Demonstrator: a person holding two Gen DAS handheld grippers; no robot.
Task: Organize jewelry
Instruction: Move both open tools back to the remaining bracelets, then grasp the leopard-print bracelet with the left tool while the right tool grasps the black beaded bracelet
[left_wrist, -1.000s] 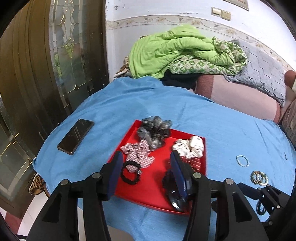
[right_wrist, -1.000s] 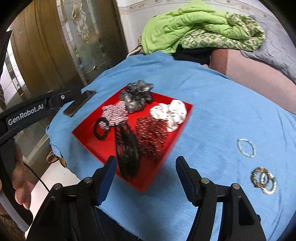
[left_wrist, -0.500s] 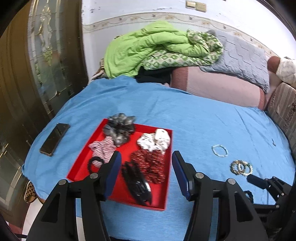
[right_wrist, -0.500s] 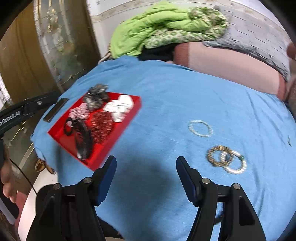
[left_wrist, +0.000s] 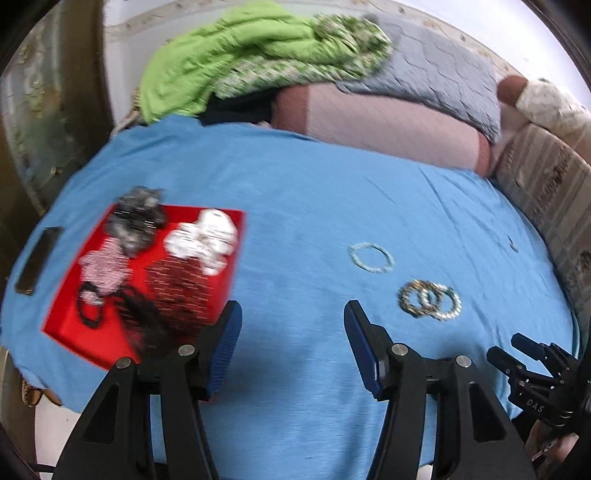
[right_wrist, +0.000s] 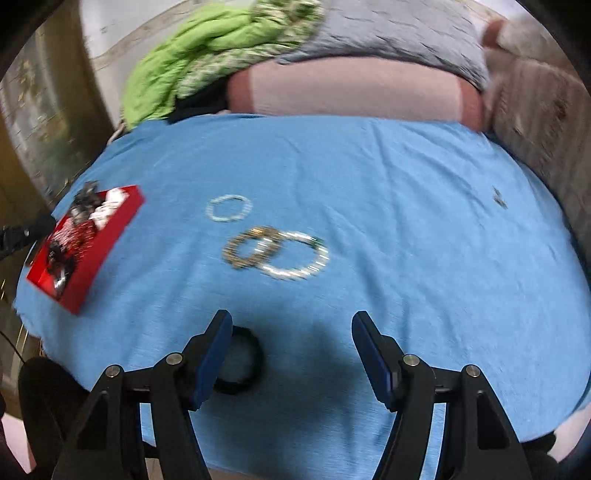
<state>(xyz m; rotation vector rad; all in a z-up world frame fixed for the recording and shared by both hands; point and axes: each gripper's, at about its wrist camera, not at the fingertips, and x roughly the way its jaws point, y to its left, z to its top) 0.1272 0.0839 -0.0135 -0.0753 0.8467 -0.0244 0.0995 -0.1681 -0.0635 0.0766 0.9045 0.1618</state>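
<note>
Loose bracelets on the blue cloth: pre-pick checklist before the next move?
1. Right gripper empty, jaws apart: ok.
2. Left gripper empty, jaws apart: ok.
3. Pale bead bracelet lying alone on the blue cloth, free to grab: ok.
4. Gold bracelet and white bracelet separate: not ok, they overlap.
5. Black ring clear of the right gripper's fingers: cannot tell, one finger partly hides it.
6. Red tray has room for more: cannot tell, crowded and blurred.

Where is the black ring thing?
In the right wrist view, the black ring lies on the blue cloth, low and left, partly behind the right gripper's left finger.
</note>
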